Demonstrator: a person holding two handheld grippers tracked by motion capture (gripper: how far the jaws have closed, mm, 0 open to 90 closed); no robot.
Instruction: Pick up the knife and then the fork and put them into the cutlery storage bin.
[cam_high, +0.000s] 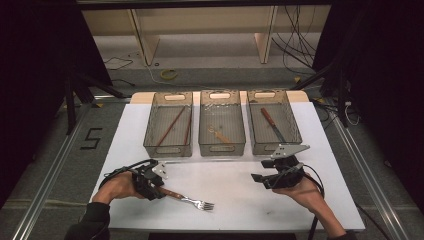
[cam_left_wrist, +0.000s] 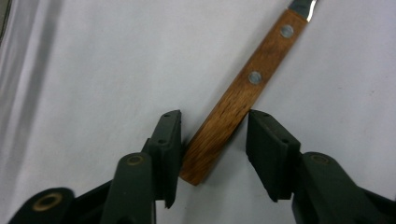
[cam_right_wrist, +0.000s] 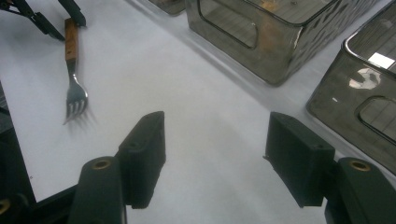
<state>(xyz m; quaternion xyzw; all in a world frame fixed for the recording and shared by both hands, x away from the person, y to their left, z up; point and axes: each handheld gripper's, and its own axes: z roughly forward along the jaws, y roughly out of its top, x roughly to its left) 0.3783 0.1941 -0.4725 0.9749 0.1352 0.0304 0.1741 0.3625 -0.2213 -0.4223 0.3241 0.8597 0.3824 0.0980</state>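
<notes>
Mostly hidden: the fork (cam_high: 190, 198) has its handle end under the left gripper (cam_high: 159, 192) in the high view; in the left gripper view its tines are cut off at the top edge.
Hard to make out: thin sticks in the left bin (cam_high: 168, 125), a pale piece in the middle bin (cam_high: 222, 123), a red-handled tool in the right bin (cam_high: 273, 122); their kinds are unclear.
Left gripper fingers: apart on either side of the wooden handle (cam_left_wrist: 238, 98); one pad looks to touch it, the other stands just clear.
Right gripper (cam_high: 257, 178): jaws wide apart over bare table, holding nothing, well apart from the fork.
Fork's place: flat on the white table (cam_high: 235, 200), near the front edge, left of centre, tines pointing right.
Surface: plain white sheet, three wire bins side by side along the far edge.
Room: dark curtains at both sides, grey floor, cables, wooden frame legs behind.
Open room: bare white stretch between the two grippers and in front of the bins.
</notes>
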